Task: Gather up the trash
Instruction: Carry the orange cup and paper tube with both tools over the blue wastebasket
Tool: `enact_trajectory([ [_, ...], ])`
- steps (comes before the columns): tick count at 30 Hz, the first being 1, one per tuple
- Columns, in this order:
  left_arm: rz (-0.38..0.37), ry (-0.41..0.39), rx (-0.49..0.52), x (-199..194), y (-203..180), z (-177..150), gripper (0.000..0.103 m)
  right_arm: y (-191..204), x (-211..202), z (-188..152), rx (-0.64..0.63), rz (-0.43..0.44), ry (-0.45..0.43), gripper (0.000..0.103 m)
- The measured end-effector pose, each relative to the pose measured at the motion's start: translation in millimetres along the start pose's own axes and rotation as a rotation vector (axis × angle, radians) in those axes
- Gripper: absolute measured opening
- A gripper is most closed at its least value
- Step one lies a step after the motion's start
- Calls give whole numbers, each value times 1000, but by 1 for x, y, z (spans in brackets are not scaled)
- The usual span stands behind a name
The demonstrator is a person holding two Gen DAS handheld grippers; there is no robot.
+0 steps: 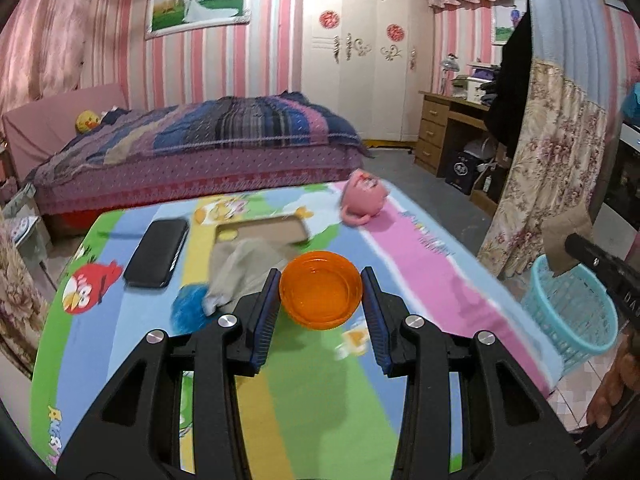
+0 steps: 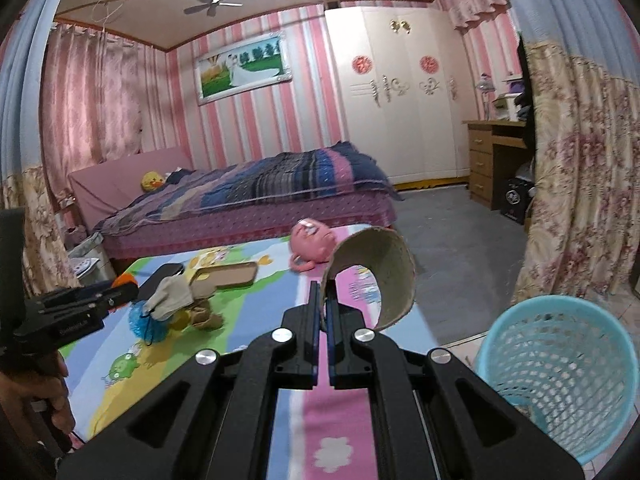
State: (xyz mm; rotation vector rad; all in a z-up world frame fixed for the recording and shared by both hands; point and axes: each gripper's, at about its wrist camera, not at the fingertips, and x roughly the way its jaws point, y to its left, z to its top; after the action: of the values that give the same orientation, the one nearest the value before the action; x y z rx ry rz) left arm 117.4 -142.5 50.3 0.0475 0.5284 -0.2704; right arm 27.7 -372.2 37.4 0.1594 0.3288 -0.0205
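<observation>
Right hand-held gripper (image 2: 323, 286): its two fingers are squeezed tight on the edge of a curved brown cardboard piece (image 2: 386, 268), which it holds up in the air.
Where the trash is: the cardboard hangs over the right side of the tabletop (image 2: 340, 420); the blue basket (image 2: 560, 380) sits lower down and off to the right, on the floor.
Left hand-held gripper (image 1: 320, 284): its fingers are wide apart, one on each side of an orange bowl (image 1: 321, 288). They do not squeeze it.
How to do this step well: I think the cardboard should go to the basket next. Swing it right until it hangs over the open top, then let go, so it falls inside. It is wide and curved, so it could catch on the rim.
Left side tip: the bowl may not be trash. The crumpled grey cloth (image 1: 240, 272) next to it looks more like it.
Count on the tabletop: one orange bowl, one black phone (image 1: 157, 253), one flat tan tray (image 1: 264, 233), one grey cloth, one blue fluffy thing (image 1: 188, 308), one pink toy (image 1: 366, 199).
Count of baskets: one.
Count of grippers: two.
Far away: one bed (image 2: 248, 200), one white wardrobe (image 2: 396, 92).
</observation>
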Motion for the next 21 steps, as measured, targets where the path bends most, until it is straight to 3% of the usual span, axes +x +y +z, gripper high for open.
enact_trajectory([
  [11,-84,-53,80,-3,-94,33,39,-56,-38,15,21,-135,-69,3],
  [21,-155,-78,141,-1,-160,44,39,-106,-64,20,33,-254,-100,3],
])
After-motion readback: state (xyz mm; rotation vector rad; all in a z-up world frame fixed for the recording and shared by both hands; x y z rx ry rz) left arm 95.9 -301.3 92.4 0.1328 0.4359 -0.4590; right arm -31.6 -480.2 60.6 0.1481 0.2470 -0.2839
